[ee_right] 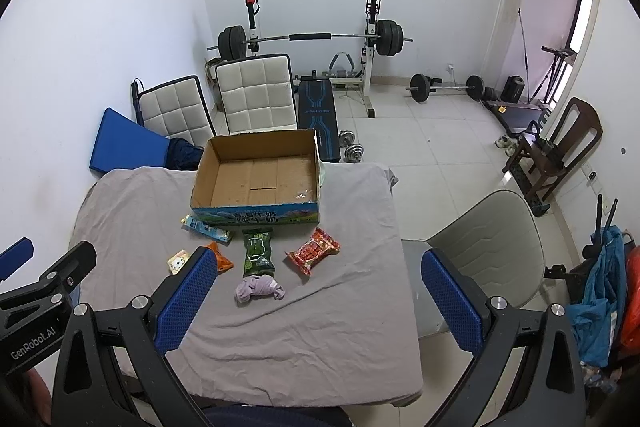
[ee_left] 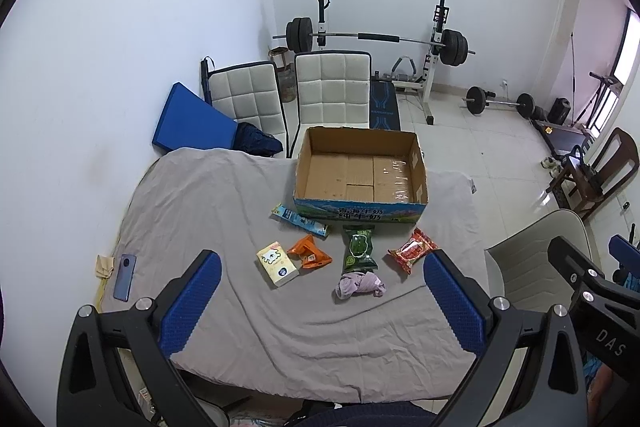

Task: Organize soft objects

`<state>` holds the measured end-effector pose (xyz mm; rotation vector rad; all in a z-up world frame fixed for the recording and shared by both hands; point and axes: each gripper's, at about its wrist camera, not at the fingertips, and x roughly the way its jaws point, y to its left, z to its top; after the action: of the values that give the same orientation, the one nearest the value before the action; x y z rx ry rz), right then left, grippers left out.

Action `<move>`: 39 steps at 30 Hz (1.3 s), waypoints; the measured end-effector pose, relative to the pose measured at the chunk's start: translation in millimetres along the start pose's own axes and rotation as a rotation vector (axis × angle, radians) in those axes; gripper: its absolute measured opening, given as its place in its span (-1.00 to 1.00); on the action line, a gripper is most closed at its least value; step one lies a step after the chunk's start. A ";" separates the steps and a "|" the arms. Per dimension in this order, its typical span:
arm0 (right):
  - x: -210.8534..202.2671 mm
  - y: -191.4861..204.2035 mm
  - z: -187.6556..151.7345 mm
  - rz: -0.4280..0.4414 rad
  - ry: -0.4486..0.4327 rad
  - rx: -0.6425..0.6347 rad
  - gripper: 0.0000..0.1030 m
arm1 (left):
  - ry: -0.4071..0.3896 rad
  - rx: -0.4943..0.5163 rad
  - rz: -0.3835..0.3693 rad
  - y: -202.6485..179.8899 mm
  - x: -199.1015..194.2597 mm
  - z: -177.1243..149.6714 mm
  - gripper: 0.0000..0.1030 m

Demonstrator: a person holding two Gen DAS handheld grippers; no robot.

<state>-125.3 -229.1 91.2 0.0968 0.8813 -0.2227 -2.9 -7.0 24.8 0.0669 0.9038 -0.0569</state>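
The surface (ee_left: 248, 327), draped in a wrinkled grey cloth, carried everything the task concerned. At its far side sat an open cardboard box (ee_left: 320, 155), with nothing inside it that either view showed. Near the box's front wall lay the soft things in a loose row, all apart from both grippers: a blue-and-white packet (ee_left: 300, 219) touching or nearly touching the box at the left, a green packet (ee_left: 359, 247) in the middle, a red packet (ee_left: 412, 250) to the right, an orange packet (ee_left: 310, 251) and a pale tissue pack (ee_left: 277, 263) further left, and nearest of all a crumpled lilac cloth (ee_left: 360, 285) just below the green packet. A phone (ee_left: 125, 277) lay well off to the left edge.

The left gripper (ee_left: 320, 281) hung above the near part of the surface, its jaws wide apart and holding nothing. The right gripper (ee_right: 318, 279) was likewise raised, jaws spread and empty.

Judging by the bare box and the untouched row, the work stood at its very start, with no item yet chosen. The next move would likely call for lowering one gripper over a near item, perhaps the lilac cloth, and closing gently enough to gather its folds without dragging the cover beneath.
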 end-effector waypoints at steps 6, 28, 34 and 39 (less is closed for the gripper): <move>-1.7 1.0 1.6 0.000 -0.001 0.000 1.00 | -0.005 -0.001 0.002 -0.1 -0.7 0.5 1.00; -6.4 1.9 3.5 0.004 -0.009 0.001 1.00 | -0.016 -0.006 -0.008 1.8 -6.0 -4.3 1.00; -6.2 0.8 3.9 0.011 -0.011 0.004 1.00 | -0.020 -0.004 -0.006 0.4 -5.6 -8.3 1.00; 20.6 -6.2 5.3 0.039 0.034 0.025 1.00 | -0.008 -0.023 0.015 3.1 13.0 -5.9 1.00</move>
<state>-110.0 -239.2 78.6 0.1411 0.9099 -0.1964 0.8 -3.7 11.1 0.0519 0.8958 -0.0323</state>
